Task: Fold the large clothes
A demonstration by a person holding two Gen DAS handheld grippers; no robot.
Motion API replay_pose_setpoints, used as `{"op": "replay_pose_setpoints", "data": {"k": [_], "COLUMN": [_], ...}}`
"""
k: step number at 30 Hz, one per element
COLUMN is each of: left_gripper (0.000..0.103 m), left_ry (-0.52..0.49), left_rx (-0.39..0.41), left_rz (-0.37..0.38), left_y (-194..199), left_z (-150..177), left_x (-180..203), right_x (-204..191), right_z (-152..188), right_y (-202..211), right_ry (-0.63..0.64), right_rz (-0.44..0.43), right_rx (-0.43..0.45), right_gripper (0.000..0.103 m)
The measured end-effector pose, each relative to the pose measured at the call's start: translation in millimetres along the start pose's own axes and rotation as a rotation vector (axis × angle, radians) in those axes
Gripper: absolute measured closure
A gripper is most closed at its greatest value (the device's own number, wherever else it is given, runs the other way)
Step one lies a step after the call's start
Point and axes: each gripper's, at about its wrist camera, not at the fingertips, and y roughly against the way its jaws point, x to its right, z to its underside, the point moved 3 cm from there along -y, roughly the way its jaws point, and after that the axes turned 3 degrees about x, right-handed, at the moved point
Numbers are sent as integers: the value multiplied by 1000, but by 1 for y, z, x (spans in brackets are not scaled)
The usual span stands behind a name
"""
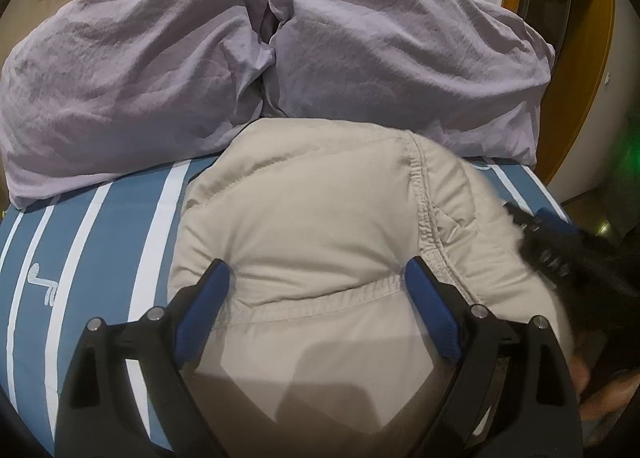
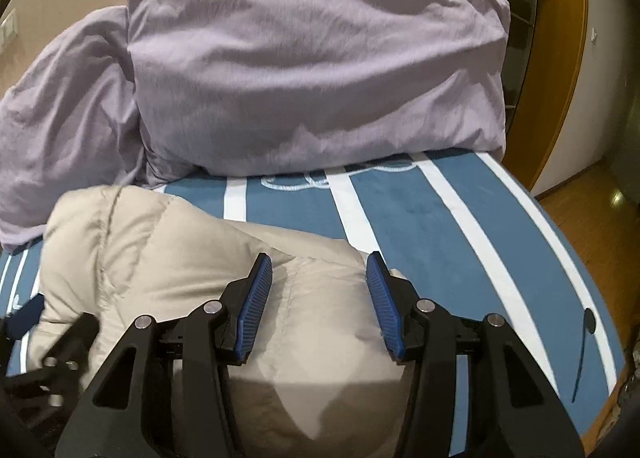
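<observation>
Your left gripper (image 1: 316,270) hangs with jaws spread wide above the beige padded jacket (image 1: 320,210), and your right gripper (image 2: 320,262) is likewise parted over it; that jacket lies bunched on the blue-and-white striped bed (image 2: 460,226), just before the lilac pillows (image 2: 300,58)

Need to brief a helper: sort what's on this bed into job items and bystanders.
Job:
beige puffer jacket
left hand-held gripper, open
right hand-held gripper, open

Bystanders:
two lilac pillows
blue striped bedsheet
</observation>
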Motion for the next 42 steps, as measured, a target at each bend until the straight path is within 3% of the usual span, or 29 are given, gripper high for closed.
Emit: {"op": "replay_pose_setpoints", "data": {"k": [9, 13, 15, 23, 42], "left_gripper": [14, 13, 12, 2, 2], "left_ry": [25, 20, 6, -9, -6], "left_rx": [0, 18, -12, -1, 8], "left_rz": [27, -4, -22, -19, -17], "left_y": [10, 3, -10, -32, -49], "left_z": [-32, -45, -42, -28, -19], "left_x": [-2, 0, 2, 1, 0], "right_x": [5, 6, 7, 5, 4], "right_z": [12, 14, 14, 15, 18], "right_y": [-15, -18, -17, -19, -31], "right_ry": [-18, -28, -35, -45, -51], "right_rz": [-4, -11, -16, -4, 17], "right_rx": [-21, -21, -16, 5, 4], "right_gripper": [51, 50, 50, 48, 45]}}
